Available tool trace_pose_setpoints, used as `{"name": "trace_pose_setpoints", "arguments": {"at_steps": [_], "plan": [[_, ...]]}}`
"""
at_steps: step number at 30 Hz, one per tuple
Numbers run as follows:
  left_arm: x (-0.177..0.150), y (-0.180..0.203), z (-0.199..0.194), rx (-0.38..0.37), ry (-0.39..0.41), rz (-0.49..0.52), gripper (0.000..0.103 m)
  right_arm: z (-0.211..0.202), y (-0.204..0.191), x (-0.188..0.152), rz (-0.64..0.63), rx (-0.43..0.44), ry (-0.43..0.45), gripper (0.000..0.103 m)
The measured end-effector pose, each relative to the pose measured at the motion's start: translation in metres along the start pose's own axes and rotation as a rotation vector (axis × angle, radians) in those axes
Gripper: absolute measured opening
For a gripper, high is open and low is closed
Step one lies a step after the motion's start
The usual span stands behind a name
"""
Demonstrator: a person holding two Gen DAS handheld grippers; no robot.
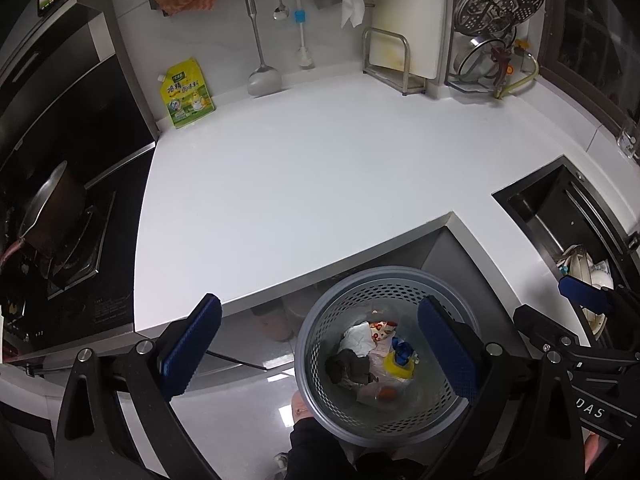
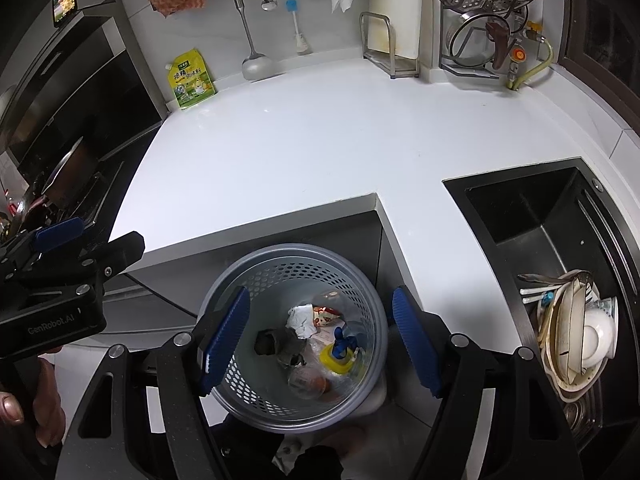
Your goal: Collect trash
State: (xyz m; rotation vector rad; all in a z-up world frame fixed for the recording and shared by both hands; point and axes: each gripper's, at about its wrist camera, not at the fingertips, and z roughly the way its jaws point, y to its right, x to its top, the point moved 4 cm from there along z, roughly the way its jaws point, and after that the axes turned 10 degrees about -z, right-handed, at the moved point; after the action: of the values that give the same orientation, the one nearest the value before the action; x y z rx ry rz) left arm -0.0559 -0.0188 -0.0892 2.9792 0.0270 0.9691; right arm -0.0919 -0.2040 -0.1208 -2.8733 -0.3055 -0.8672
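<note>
A grey perforated trash basket [image 1: 320,320] stands on the floor below the counter's front edge; it also shows in the right wrist view [image 2: 280,276]. Inside lie crumpled white paper [image 2: 302,320], a dark wrapper [image 2: 280,344], a yellow lid with a blue piece [image 2: 338,354] and a clear cup [image 2: 306,382]. My left gripper [image 1: 320,350] is open and empty above the basket. My right gripper [image 2: 320,344] is open and empty above it too, and shows at the right in the left wrist view [image 1: 584,300].
The white counter [image 1: 320,160] carries a yellow-green pouch [image 1: 186,94] at the back left, a cutting board rack [image 1: 394,60] and a lid rack [image 1: 492,32]. A stove with a pot [image 1: 52,216] is left. A sink with dishes [image 2: 576,328] is right.
</note>
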Motion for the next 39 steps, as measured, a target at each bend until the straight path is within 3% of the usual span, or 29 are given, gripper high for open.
{"name": "trace_pose_setpoints", "arguments": {"at_steps": [39], "plan": [[0.008,0.01,0.015,0.0,-0.024,0.002,0.097,0.009,0.007,0.009,-0.013,-0.011,-0.011,0.071]]}}
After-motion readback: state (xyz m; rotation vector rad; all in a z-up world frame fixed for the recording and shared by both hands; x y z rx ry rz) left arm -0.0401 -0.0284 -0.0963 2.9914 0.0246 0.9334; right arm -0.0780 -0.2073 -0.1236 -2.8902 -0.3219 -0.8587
